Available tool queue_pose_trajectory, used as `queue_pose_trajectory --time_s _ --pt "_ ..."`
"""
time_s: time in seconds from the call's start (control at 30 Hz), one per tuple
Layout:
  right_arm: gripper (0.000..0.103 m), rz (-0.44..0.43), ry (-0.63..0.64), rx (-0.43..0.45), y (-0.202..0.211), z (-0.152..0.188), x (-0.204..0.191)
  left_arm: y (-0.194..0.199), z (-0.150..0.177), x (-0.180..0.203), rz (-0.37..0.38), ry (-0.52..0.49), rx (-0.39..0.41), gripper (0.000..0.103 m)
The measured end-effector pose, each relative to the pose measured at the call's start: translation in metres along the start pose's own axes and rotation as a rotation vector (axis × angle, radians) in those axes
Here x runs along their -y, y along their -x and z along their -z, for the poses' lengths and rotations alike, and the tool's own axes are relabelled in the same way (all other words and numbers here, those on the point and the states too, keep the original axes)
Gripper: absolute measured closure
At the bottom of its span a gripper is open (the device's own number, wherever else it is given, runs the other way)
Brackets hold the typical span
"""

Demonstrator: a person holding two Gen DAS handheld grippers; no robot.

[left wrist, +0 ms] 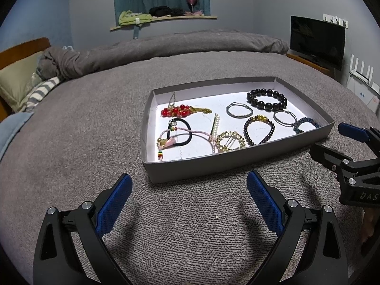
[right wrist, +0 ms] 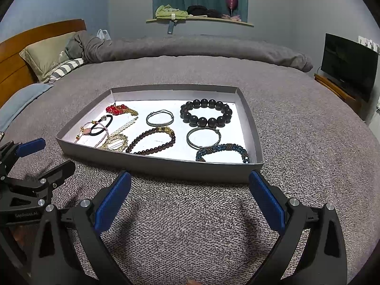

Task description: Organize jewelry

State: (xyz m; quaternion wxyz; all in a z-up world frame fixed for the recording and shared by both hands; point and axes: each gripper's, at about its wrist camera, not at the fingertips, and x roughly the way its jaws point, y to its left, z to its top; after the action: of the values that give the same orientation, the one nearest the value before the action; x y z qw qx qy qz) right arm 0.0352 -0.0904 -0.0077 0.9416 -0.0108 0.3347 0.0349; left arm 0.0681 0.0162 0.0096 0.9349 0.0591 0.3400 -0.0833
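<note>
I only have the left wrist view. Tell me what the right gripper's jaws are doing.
Observer: The right gripper has its jaws wide open and empty, above the blanket, just short of the tray.
Operator: Now describe the blue bracelet. The tray wall cuts it off for me.
Observer: The blue bracelet is a full loop lying flat in the tray's near right corner, its far side touching a silver bangle.
</note>
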Motion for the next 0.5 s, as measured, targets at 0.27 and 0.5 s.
queue_pose_trajectory --time_s 0.27,0.5 --pt "0.006 0.001 0.000 0.001 -0.0001 -0.0004 0.0001 0.0024 -0.0002 0.0030 0.002 -0.028 0.028 0.005" --pt "0.005 -0.002 -0.008 0.005 0.0008 -0.0011 0.0018 0.0010 -0.0022 0.0023 0.015 -0.013 0.006 0.004"
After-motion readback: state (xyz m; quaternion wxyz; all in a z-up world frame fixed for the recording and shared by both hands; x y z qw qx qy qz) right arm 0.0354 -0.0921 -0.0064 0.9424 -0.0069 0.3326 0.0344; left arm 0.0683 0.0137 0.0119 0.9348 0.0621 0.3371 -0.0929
